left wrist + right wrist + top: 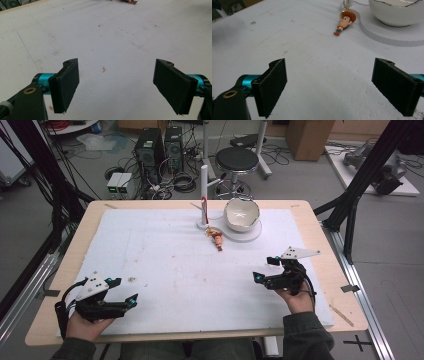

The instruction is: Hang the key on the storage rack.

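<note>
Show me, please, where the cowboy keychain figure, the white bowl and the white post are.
cowboy keychain figure (pixel 343 23): right gripper view, on its face.
white bowl (pixel 241 214): high view, on the inside of the bowl.
white post (pixel 204 190): high view, on the middle of its shaft.

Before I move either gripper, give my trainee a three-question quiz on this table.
1. True or false: the left gripper holds the keychain.
2. The bowl stands on: A) the bare mat, B) the white base, C) the stool.
3. Fill in: both grippers' jaws are ___.

Key:
1. False. The keychain lies on the mat at the foot of the post, and the left gripper holds nothing.
2. B.
3. Open; the right gripper also holds nothing.
</note>
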`<action>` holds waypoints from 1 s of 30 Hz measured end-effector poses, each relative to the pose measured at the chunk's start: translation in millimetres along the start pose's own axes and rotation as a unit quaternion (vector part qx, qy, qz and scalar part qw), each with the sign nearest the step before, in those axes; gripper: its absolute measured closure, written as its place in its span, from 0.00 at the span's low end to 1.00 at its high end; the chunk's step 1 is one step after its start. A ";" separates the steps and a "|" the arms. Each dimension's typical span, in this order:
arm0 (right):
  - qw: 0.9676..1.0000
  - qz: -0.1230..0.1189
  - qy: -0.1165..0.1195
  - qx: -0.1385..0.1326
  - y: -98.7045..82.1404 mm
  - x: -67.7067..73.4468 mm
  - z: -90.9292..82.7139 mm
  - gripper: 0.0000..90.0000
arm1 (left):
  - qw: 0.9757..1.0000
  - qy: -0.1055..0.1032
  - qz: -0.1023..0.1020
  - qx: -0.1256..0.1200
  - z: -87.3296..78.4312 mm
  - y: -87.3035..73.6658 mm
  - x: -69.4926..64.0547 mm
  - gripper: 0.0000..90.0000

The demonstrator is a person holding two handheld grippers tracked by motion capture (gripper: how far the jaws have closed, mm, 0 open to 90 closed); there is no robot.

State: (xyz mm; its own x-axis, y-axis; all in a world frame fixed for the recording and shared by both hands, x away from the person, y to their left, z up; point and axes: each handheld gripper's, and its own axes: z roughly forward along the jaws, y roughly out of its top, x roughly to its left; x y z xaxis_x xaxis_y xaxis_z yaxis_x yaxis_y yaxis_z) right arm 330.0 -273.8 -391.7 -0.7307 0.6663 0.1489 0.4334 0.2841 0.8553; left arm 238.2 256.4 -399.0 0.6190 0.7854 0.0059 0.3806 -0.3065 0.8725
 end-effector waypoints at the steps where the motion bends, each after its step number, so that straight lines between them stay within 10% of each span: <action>1: 1.000 0.000 -0.001 0.000 -1.1 0.2 -1.0 0.13 | 1.000 0.000 0.001 0.000 -0.1 0.0 0.3 0.24; 30: 1.000 -0.007 -0.005 0.001 -21.4 12.5 -22.5 0.13 | 1.000 -0.005 -0.004 0.003 0.2 -3.0 2.6 0.24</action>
State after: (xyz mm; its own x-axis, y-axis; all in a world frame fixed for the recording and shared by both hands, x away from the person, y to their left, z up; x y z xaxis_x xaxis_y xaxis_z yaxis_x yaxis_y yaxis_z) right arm 299.8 -287.0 -397.0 -0.7313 0.6690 0.1324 0.4241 0.2941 0.8565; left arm 238.8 259.2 -401.7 0.6231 0.7821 -0.0058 0.3899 -0.3042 0.8692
